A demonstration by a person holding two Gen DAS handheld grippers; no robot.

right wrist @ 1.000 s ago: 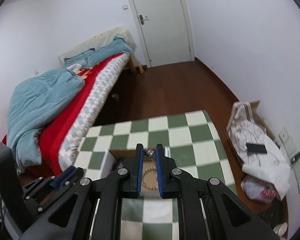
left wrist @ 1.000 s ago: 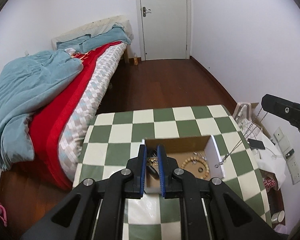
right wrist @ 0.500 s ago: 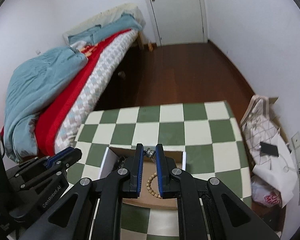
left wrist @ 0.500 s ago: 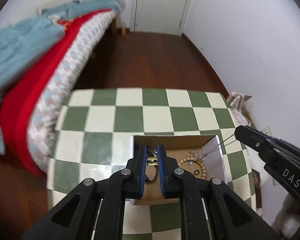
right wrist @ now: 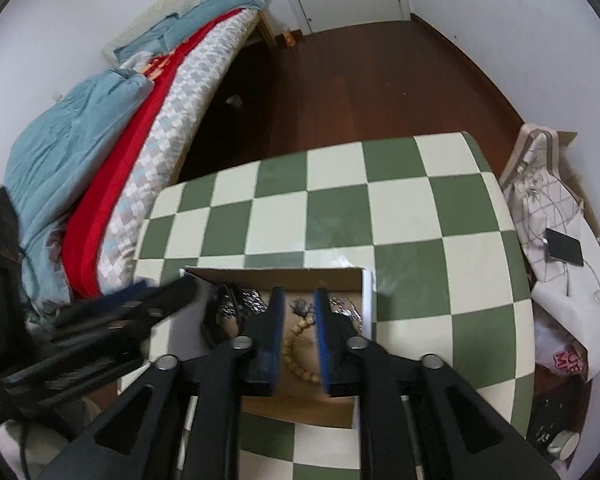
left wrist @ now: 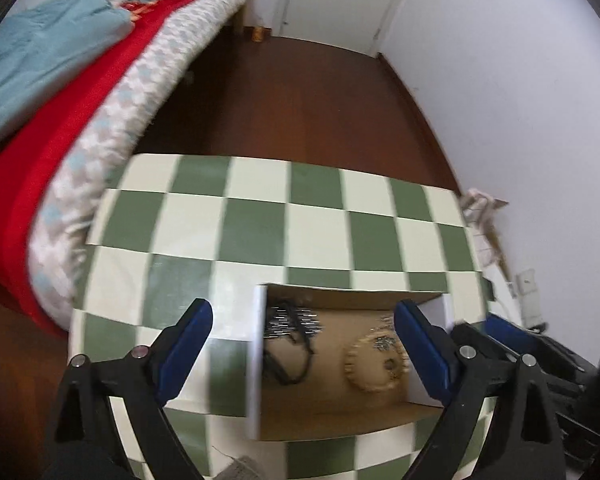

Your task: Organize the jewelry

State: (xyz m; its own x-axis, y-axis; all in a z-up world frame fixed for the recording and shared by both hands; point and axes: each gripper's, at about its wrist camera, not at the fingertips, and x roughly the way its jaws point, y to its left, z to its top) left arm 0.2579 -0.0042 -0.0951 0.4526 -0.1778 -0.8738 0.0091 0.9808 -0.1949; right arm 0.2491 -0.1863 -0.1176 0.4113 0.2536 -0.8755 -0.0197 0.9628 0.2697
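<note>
Left wrist view. Bedroom: wood floor [left wrist: 300, 92], bed [left wrist: 80, 92] at left with blue blanket [left wrist: 40, 32] over red cover, white door at top. Checkered table [left wrist: 260, 216] in green and cream, bearing an open cardboard box [left wrist: 340, 412] with white side walls. Inside box: dark cord and silvery chain tangle [left wrist: 292, 324] toward the left wall; beaded bracelet [left wrist: 370, 364] of tan wood toward the right, small silvery bits touching its upper edge. Left gripper [left wrist: 304, 332] over the box, blue pads spread wide, one outside the left wall, one by the right wall, nothing between them. Part of right gripper [left wrist: 512, 340] at lower right, just beside the box's right wall. Blurred view; finer detail of the jewelry not readable.

Right wrist view. Same table [right wrist: 340, 208], box [right wrist: 276, 274] near its close edge. Bracelet [right wrist: 298, 344] on the box floor, seen between the pads; silvery chain [right wrist: 244, 300] and dark cord to its left, more chain to its right by the white wall. Right gripper [right wrist: 298, 316] low inside the box, pads narrowly parted, straddling the bracelet; contact with the beads not discernible. Left gripper [right wrist: 140, 312] entering from the left over the box's left edge, blurred. Beyond the table at right: white bags [right wrist: 548, 208], dark phone [right wrist: 564, 250] lying on them with a cable.
</note>
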